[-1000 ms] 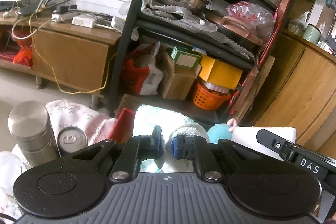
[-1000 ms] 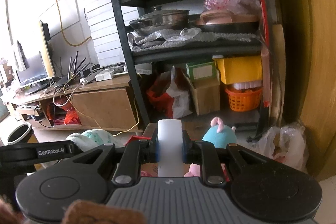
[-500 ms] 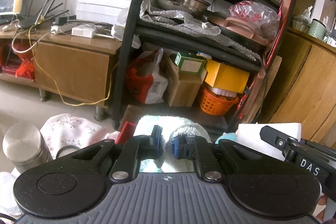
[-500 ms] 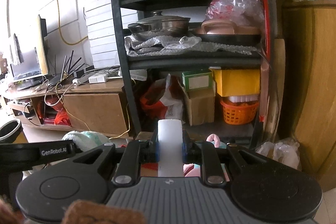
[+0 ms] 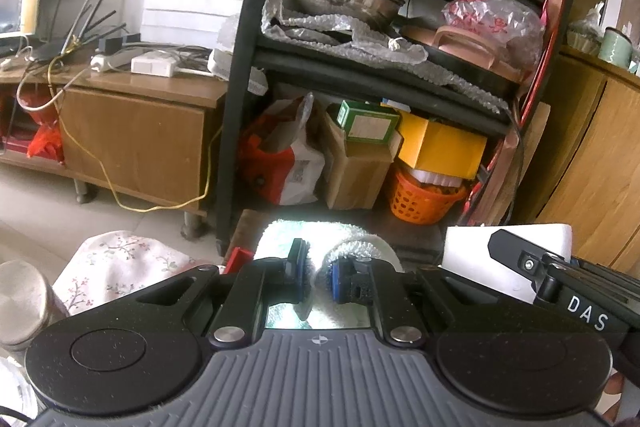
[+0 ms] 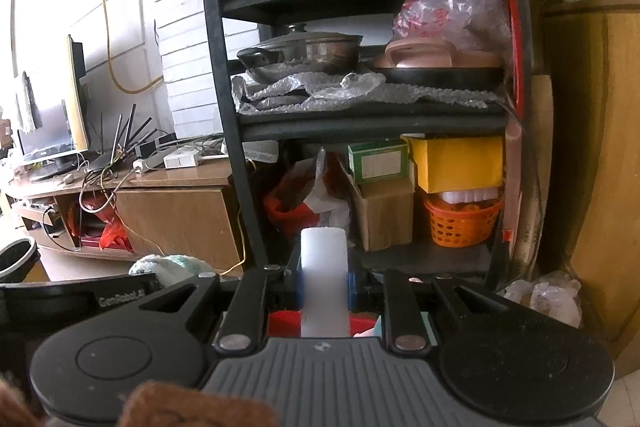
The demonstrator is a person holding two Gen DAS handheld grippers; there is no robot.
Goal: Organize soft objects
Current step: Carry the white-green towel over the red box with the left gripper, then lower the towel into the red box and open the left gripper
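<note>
**Two grippers, each clamped on a soft thing**

The left gripper (image 5: 316,277) has its fingers pinched on a fluffy white towel (image 5: 320,239), which bulges past both pads. The right gripper (image 6: 323,281) squeezes a white foam block (image 6: 323,283) standing upright between its fingers. Just beyond both stands a black shelf rack (image 6: 224,131), crowded with pots and boxes. Open floor (image 5: 36,199) lies far left, under the wooden desk (image 5: 136,131).

Bright daylight from the left, fisheye-bent edges, blown-out whites.
</note>
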